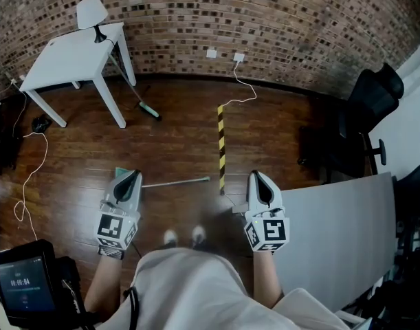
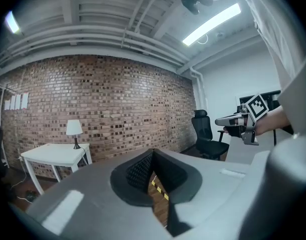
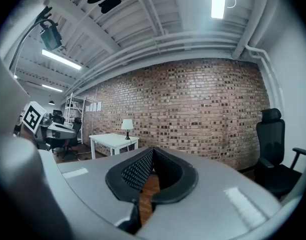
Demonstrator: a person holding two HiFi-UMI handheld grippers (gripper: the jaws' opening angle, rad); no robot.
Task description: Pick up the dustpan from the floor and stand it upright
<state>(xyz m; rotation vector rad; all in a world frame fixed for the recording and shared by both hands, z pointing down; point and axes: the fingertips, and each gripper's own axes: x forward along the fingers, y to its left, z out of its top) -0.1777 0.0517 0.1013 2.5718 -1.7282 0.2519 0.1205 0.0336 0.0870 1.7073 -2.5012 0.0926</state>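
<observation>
Head view: the person stands on a dark wood floor [image 1: 175,143] with a gripper in each hand, both held forward and roughly level at mid-frame.

Left gripper [image 1: 129,181], left of centre: fingers clenched. Its own view shows the two black pads meeting at the tips, with nothing between them. Only floor and a strip of tape show below the tips.

Right gripper [image 1: 261,184], right of centre: fingers likewise clenched tip to tip and empty in its own view.

Dustpan [image 1: 175,182]: lies flat on the floor at mid-frame, between the two grippers as seen from above. Its teal pan end sits at the left, partly hidden behind the left gripper. Its thin long handle runs rightward and ends just short of the black-and-yellow tape [image 1: 221,143]. Neither gripper touches it.

Surroundings:
- A white table [image 1: 75,57] stands at upper left against the brick wall [image 1: 264,19].
- A white lamp [image 1: 91,12] stands on the table's far edge.
- A broom [image 1: 130,88] leans on the table, teal head on the floor.
- A black office chair [image 1: 364,112] is at the right edge.
- A grey panel [image 1: 340,232] fills the lower right.
- A small screen [image 1: 20,280] sits at lower left.
</observation>
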